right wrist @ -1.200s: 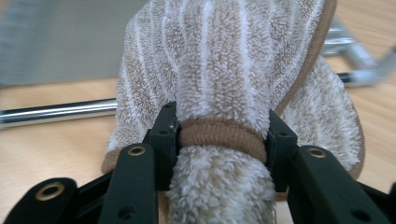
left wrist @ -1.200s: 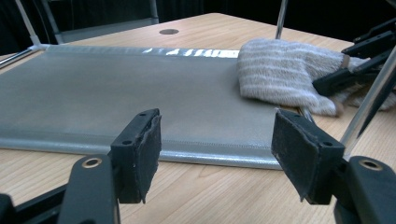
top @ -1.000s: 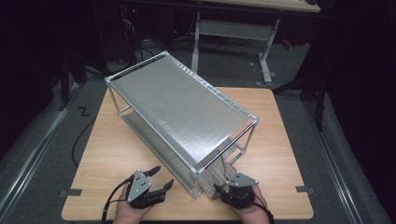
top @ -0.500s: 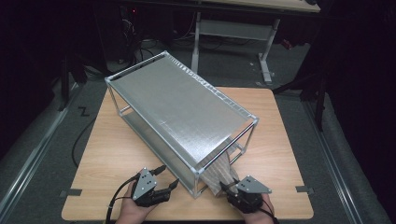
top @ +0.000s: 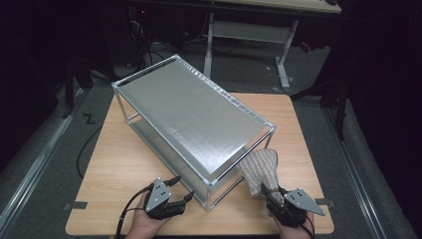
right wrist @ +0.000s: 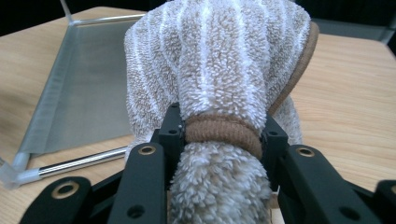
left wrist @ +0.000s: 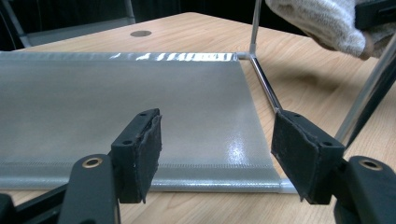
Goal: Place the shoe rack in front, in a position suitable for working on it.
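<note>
On one wooden table point(top: 124, 164), one metal shelf rack point(top: 194, 114), one striped towel point(top: 261, 169) clamped in right gripper point(top: 268, 195), left gripper point(top: 183, 188) gaping empty

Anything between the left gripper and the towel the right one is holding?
Yes. The metal-framed rack has its near corner post standing on the table between the left gripper and the striped towel. The right gripper is shut on the towel, beside the rack's open end. The left gripper is open, holding nothing.
</note>
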### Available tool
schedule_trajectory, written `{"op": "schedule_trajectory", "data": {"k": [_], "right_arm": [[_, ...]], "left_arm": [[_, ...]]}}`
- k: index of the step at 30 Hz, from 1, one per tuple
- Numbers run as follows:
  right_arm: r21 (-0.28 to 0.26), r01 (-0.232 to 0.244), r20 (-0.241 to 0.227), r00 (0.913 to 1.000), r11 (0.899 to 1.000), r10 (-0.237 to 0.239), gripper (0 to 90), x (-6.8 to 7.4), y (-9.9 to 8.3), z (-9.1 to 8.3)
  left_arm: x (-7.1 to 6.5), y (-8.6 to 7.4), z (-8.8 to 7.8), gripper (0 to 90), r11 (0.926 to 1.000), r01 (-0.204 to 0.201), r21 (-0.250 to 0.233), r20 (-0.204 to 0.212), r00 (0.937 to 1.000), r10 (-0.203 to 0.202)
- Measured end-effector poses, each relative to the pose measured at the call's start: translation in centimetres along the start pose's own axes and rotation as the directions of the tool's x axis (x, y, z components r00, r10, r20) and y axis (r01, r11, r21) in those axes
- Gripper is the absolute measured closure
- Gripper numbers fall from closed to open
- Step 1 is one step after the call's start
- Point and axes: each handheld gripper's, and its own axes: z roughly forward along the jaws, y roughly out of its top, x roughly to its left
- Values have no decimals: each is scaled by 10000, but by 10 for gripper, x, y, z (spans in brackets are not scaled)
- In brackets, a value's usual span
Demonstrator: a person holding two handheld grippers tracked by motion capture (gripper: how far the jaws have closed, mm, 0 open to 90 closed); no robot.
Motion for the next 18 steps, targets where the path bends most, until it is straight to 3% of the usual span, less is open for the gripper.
{"op": "schedule_trajectory", "data": {"k": [8,18], "right_arm": [[-1001,13,195,9998,9950,6,634,0,14,-23],[-2304,189,26,9998,9729,-188,634,7,49,-44]], "left_arm": [[-1,0,4,336,10000,-44,33,122,9999,43],[-2,-1,3,336,10000,35,51,86,10000,-35]]}}
